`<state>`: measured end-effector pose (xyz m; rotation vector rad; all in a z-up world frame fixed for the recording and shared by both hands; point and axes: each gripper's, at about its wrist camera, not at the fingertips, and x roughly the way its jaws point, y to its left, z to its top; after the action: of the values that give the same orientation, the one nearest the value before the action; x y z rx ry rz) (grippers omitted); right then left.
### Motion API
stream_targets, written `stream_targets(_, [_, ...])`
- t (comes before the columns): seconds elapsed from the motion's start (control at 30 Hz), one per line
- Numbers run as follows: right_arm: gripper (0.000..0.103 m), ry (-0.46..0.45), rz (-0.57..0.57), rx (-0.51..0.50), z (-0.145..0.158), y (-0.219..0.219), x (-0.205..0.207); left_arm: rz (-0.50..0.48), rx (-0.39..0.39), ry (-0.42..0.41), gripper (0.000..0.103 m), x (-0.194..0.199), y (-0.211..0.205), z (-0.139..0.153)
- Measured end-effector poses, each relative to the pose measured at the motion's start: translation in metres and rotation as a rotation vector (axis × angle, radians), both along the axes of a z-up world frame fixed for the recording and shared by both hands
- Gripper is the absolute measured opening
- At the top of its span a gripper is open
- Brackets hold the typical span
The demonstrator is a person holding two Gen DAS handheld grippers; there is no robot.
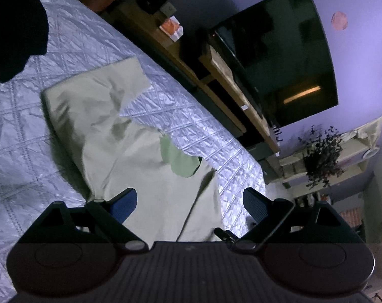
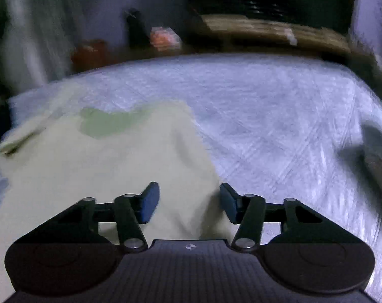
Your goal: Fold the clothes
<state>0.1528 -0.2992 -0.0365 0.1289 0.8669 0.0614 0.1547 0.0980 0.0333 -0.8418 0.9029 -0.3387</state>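
Pale yellow-green garment lies rumpled mid-frame on the quilted bedspread. The left gripper gapes wide; the right gripper, half-open, grips nothing. Pinching the bedspread beneath could drag both layers askew.

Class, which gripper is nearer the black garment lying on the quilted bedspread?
Left gripper: the black garment lies beyond it, past the pale shirt. In the right gripper's view it is absent.
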Motion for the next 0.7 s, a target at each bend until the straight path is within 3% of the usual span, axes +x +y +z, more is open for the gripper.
stream_targets(0.13, [0.047,-0.046,-0.074,-0.162,-0.002,-0.011,-0.03,0.008,0.026,0.009,0.089,0.003,-0.005,-0.001])
stream_targets(0.27, [0.046,-0.102,-0.09,-0.105,-0.001,-0.013,-0.044,0.072,0.032,0.024,0.089,0.0,0.009,-0.002])
stream_targets(0.37, [0.042,-0.03,-0.058,-0.127,-0.002,-0.004,-0.033,0.151,0.035,0.041,0.089,-0.003,0.029,-0.002])
stream_targets(0.47, [0.049,-0.156,-0.052,-0.08,0.025,0.009,-0.04,0.266,0.036,0.053,0.089,-0.011,0.058,0.001])
stream_targets(0.53, [0.07,-0.15,0.008,0.042,0.037,0.026,-0.028,0.351,0.049,0.072,0.089,-0.017,0.077,0.002])
stream_targets(0.57, [0.073,-0.114,0.042,0.158,0.037,0.036,-0.017,0.389,0.056,0.083,0.089,-0.021,0.086,0.002])
stream_targets(0.63, [0.074,-0.039,0.102,0.376,0.038,0.056,0.004,0.442,0.029,0.11,0.089,-0.025,0.1,-0.001])
stream_targets(0.7, [0.074,0.036,0.115,0.517,0.032,0.083,0.031,0.454,-0.006,0.132,0.089,-0.027,0.107,-0.006])
